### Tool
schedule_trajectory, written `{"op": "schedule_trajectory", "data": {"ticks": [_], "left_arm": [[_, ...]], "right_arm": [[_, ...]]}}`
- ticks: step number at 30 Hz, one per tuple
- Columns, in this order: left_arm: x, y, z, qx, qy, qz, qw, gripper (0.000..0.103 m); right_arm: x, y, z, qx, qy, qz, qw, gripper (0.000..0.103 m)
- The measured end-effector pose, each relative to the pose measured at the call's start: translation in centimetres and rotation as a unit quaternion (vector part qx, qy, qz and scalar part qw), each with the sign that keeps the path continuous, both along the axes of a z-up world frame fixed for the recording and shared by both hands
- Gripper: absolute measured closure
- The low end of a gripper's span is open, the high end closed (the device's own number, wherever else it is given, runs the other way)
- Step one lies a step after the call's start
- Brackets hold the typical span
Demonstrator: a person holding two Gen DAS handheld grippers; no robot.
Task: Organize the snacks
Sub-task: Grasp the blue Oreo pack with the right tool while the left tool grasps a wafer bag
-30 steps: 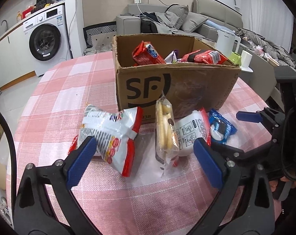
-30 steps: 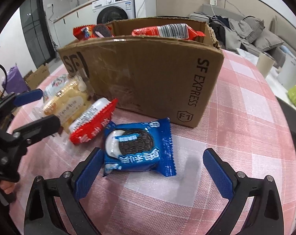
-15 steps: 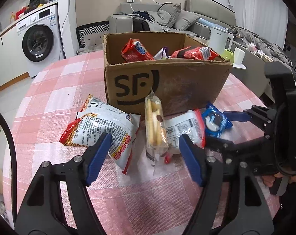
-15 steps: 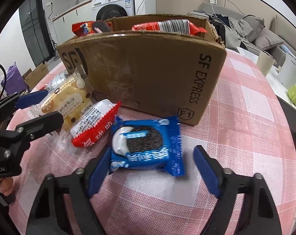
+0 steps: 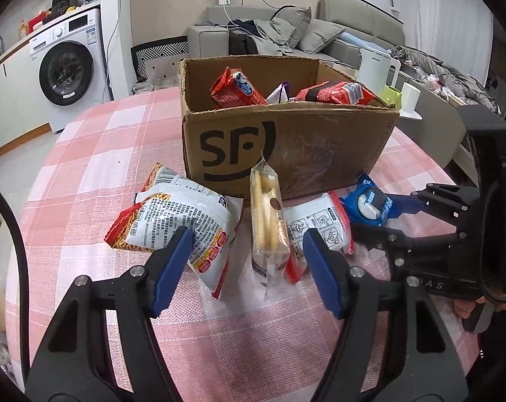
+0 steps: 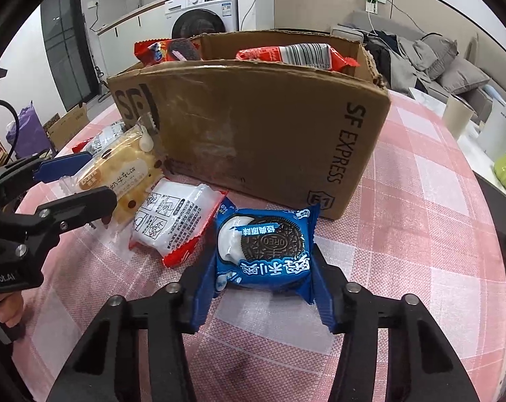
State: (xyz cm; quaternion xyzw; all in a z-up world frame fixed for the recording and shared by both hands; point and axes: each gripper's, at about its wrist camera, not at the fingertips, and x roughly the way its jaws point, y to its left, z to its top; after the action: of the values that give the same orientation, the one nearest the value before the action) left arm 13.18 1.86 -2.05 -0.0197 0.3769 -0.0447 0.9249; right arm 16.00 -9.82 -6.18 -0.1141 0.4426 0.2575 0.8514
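Blue pads of right claw (image 6: 263,296) clenched on Oreo pack (image 6: 264,246), just closed; pack low on pink checked surface (image 6: 403,234), cardboard box (image 6: 253,127) at 12 o'clock for drop-in. Left claw (image 5: 249,268) released, narrowing round cracker pack (image 5: 268,221); noodle bag (image 5: 182,221) at 10 o'clock.

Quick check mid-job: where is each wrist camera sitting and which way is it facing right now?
Left wrist: behind the left gripper, facing down at the cracker packet before the cardboard box; the right gripper and a hand show at right.
Right wrist: behind the right gripper, shut on the blue Oreo packet; the left gripper shows at left.
Shared: box, cracker packet, Oreo packet, checked tablecloth.
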Motion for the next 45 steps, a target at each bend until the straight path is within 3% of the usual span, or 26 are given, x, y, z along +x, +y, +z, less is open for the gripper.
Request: {"op": "schedule_trajectory", "data": {"ticks": [10,16,19,25,45], "left_arm": [[-0.3,0.5,0.4,-0.008,-0.011,0.002,0.9999,0.038],[-0.7,-0.4,0.7,-0.010,-0.014,-0.023,0.9996,0.055],[-0.3,-0.3,0.0,-0.024,-0.005,-0.025,0.9994,0.057],[0.5,0.5,-1.0,-0.050,0.011,-0.017,0.9986,0.089],[-1.0,0.6,1.6,-0.058,-0.029,-0.022,0.9976,0.092]], "right_arm": [[-0.4,-0.6,0.8,0.009,-0.005,-0.001,1.000,0.054],[-0.1,-0.7,1.0,0.013,-0.004,-0.003,1.000,0.054],[-0.1,-0.7,1.0,0.014,-0.003,-0.002,1.000,0.054],[-0.3,-0.5,0.9,0.015,-0.003,-0.001,1.000,0.054],[-0.7,-1.1,2.3,0.032,-0.021,0.002,0.999,0.054]]}}
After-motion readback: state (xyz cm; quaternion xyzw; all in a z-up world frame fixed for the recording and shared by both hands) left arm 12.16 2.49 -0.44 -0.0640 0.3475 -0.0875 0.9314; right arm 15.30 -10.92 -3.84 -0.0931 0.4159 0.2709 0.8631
